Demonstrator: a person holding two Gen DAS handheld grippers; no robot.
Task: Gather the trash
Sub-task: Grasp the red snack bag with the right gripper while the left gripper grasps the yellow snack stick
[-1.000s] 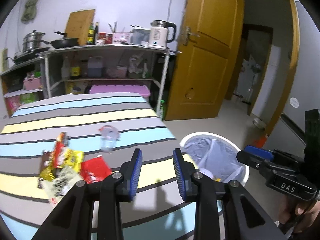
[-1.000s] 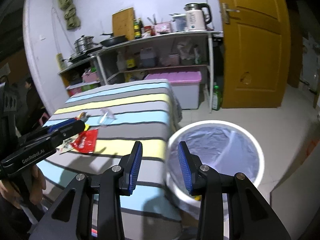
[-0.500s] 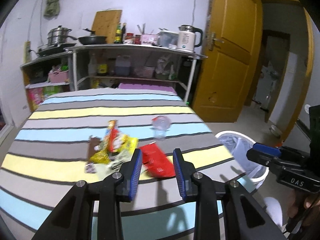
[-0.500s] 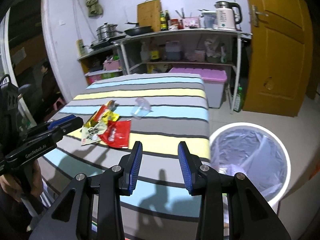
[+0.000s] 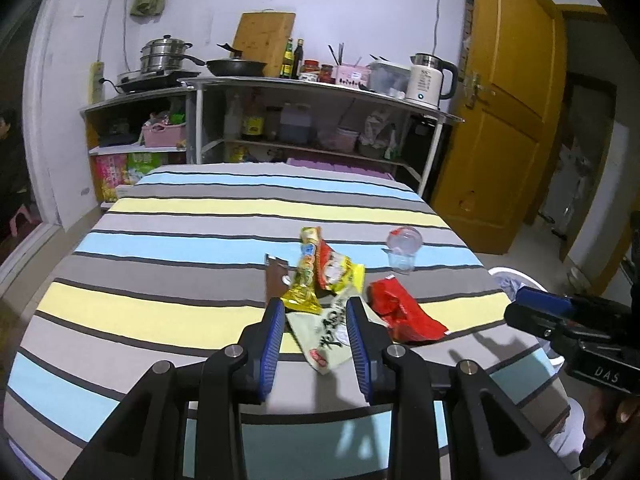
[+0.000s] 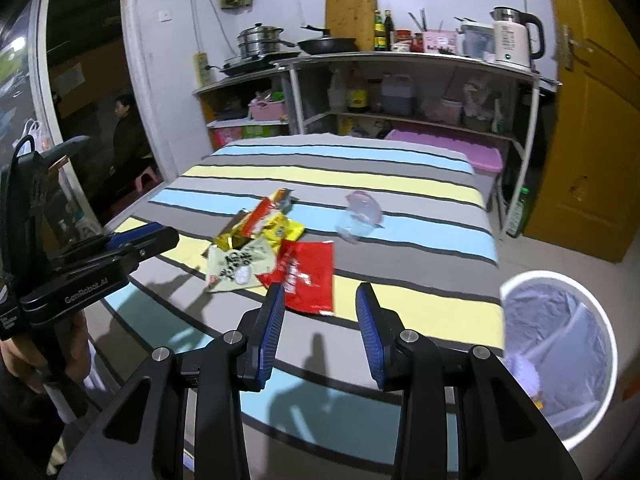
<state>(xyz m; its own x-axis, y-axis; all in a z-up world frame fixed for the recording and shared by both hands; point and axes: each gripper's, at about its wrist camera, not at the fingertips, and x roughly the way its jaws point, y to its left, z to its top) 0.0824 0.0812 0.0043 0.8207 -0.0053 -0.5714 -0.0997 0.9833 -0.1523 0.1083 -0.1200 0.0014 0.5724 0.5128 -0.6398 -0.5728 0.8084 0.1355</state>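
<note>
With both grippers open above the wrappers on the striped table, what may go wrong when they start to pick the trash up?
1. The wrappers overlap: the red wrapper lies partly on the pale wrapper, so the right gripper may drag a neighbour along.
2. The clear plastic cup lies on its side and may roll away if nudged.
3. The bin stands on the floor beside the table; a loosely held flat wrapper might drop short of it.
</note>
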